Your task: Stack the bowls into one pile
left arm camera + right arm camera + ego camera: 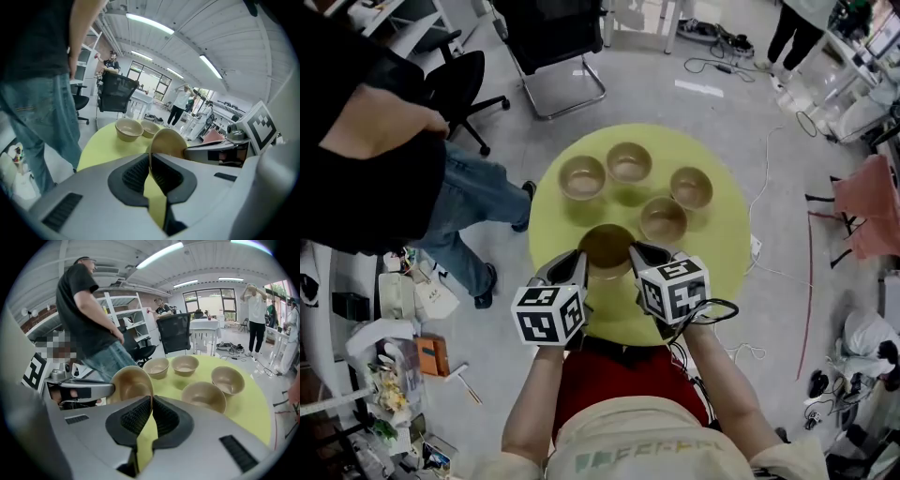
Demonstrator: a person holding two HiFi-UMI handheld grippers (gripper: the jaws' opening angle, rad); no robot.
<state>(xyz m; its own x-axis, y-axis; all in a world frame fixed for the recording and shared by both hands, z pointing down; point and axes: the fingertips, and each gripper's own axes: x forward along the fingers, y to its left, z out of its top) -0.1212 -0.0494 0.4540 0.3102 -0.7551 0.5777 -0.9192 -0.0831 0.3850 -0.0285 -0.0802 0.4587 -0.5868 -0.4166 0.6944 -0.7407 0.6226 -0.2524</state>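
A tan bowl is at the near edge of the round yellow table, held by its rim from both sides. My left gripper is shut on its left rim and my right gripper is shut on its right rim. In the left gripper view the rim sits pinched between the pads of the left gripper, with the bowl just beyond. The right gripper pinches the same bowl. Several more tan bowls stand farther back.
A person in jeans stands close to the table's left side. A black office chair is behind the table, and another at the left. Cables lie on the floor to the right. Clutter sits at the lower left.
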